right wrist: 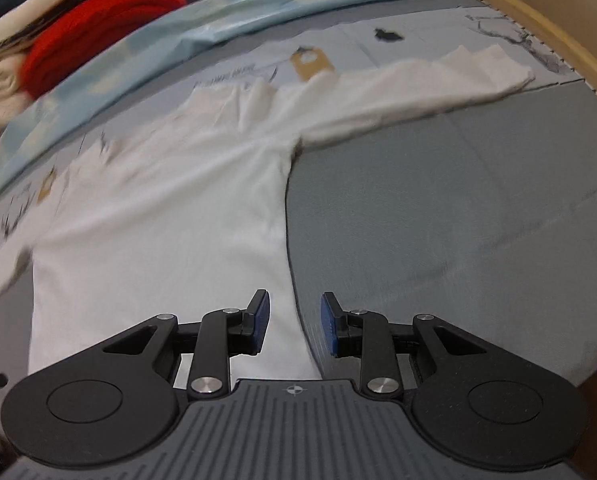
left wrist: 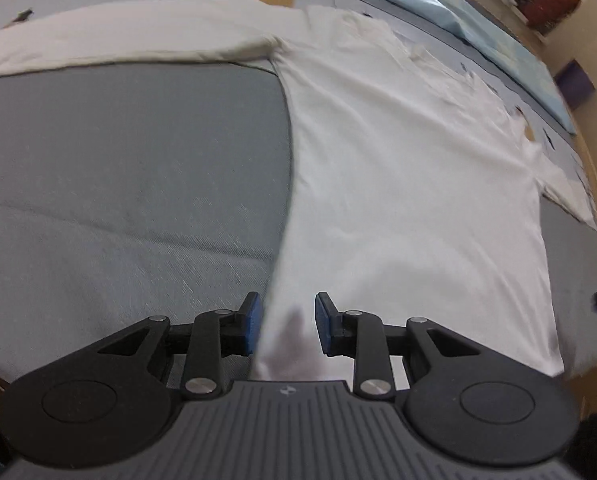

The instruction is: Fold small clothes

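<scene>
- Through the left wrist camera, we see our left tool [left wrist: 286, 324] with its blue pads [left wrist: 253, 322] spread apart and gripping nothing. The white long-sleeved shirt [left wrist: 410, 184] lies flat on the grey bed cover [left wrist: 130, 184], and its lower left hem corner sits directly between the two pads, without our being able to tell whether either pad touches it.
- From there the shirt's body runs forward and to the right of the tool, while one sleeve [left wrist: 118, 40] stretches out to the left across the far part of the bed, well away from the tool.
- Through the right wrist camera, we see our right tool [right wrist: 294, 324] also spread apart and holding nothing. The shirt's [right wrist: 158, 232] right side edge runs down between the pads, so cloth lies under the left pad [right wrist: 260, 320] and bare grey cover [right wrist: 458, 220] under the right one.
- The shirt's body spreads forward and left of this tool; its other sleeve [right wrist: 438, 84] reaches away to the right, far ahead.
</scene>
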A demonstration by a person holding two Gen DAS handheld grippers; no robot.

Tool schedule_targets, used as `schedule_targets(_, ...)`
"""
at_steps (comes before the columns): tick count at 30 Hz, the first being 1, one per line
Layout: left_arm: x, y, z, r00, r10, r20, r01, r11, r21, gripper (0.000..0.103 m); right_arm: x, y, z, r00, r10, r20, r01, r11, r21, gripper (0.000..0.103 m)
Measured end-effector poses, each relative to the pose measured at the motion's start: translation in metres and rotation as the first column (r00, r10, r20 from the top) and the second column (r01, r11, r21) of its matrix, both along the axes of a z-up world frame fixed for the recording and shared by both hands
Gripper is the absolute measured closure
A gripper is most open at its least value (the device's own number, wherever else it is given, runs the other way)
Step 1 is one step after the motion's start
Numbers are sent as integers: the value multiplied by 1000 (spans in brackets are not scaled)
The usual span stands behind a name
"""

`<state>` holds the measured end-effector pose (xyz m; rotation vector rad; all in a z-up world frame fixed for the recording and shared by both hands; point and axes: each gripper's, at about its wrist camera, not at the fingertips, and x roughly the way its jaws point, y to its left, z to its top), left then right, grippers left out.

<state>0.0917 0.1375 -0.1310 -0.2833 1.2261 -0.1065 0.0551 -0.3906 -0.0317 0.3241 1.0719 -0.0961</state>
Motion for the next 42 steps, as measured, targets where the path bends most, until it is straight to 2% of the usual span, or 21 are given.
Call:
schedule_targets(1, -3, -2, -3, 1000, -22, -6, 22, 1000, 14, 71, -5, -1, -12, 1000, 6, -22, -6, 1000, 6, 73)
schedule_targets(3, -6, -5, -13, 998, -48, -47, 50, 998, 44, 71, -12, -2, -44, 986, -18, -167, 22, 1000, 18, 72)
schedule_targets(5, -10, -4, -24, 994, -55, -94, 62, 996, 71, 71, -14, -3, -61, 978, -20, -210, 31, 998, 48, 72)
schedule_targets(9, -15, -3, -34, 989, -74, -128, 85, 993, 83, 71, -18, 6, -83, 960, 59, -275, -67, 998, -19, 72)
schedule_targets(10, -16, -3, -37, 988, -71, -135, 84, 992, 91, 74, -20, 6, -88, 952, 64, -298, -76, 997, -26, 72)
schedule_targets(11, -18, -3, -37, 989, -74, -132, 87, 991, 98, 82, -22, 7, -91, 948, 68, -311, -84, 996, -35, 73)
schedule_targets(12, -19, -3, -36, 988, -89, -123, 100, 991, 88, 97, -24, 8, -92, 948, 76, -308, -93, 995, -42, 74)
schedule_targets(13, -20, -3, -33, 989, -99, -114, 107, 992, 65, 97, -24, 10, -91, 949, 89, -302, -108, 993, -45, 79)
schedule_targets(14, -23, -2, -28, 991, -101, -92, 106, 993, 58, 97, -26, 13, -89, 951, 106, -292, -122, 992, -36, 97)
schedule_targets(17, -36, 3, -4, 997, -74, 3, 74, 997, 1, 98, -31, 8, -72, 979, 82, -189, -82, 997, 8, 98)
schedule_targets(19, -44, 8, -1, 999, -54, -6, 54, 999, 3, 98, -34, -4, -53, 995, 31, -92, -24, 997, 77, 98)
schedule_targets(20, -45, 6, -9, 997, -60, -51, 62, 997, 40, 98, -35, -9, -52, 995, 12, -96, -5, 997, 80, 98)
schedule_targets(22, -46, -2, -24, 987, -114, -117, 124, 989, 76, 98, -36, -11, -65, 983, 3, -182, 0, 1000, 20, 98)
schedule_targets(23, -47, -5, -25, 983, -130, -126, 141, 987, 77, 98, -37, -9, -77, 969, 15, -245, -16, 1000, -1, 98)
schedule_targets(25, -47, -2, -22, 986, -124, -116, 132, 989, 63, 97, -37, -4, -85, 959, 31, -283, -39, 999, -24, 98)
schedule_targets(29, -44, 4, -18, 989, -104, -102, 113, 989, 90, 95, -33, 8, -83, 959, 49, -280, -67, 996, -55, 97)
schedule_targets(33, -44, 4, -1, 996, -88, -6, 89, 995, 49, 90, -33, 15, -74, 973, 59, -224, -85, 990, -111, 91)
schedule_targets(35, -45, 2, 4, 994, -109, 26, 109, 994, 4, 90, -25, 11, -69, 983, 65, -172, -81, 993, -89, 87)
schedule_targets(38, -44, -13, -11, 980, -191, -46, 192, 981, 27, 90, -23, 15, -72, 978, 118, -172, -126, 991, -41, 83)
schedule_targets(40, -44, -26, -25, 964, -235, -128, 247, 965, 89, 90, -26, 19, -87, 956, 144, -255, -167, 984, -69, 83)
schedule_targets(42, -45, -29, -25, 962, -244, -125, 257, 961, 101, 90, -29, 24, -99, 935, 155, -320, -194, 977, -94, 83)
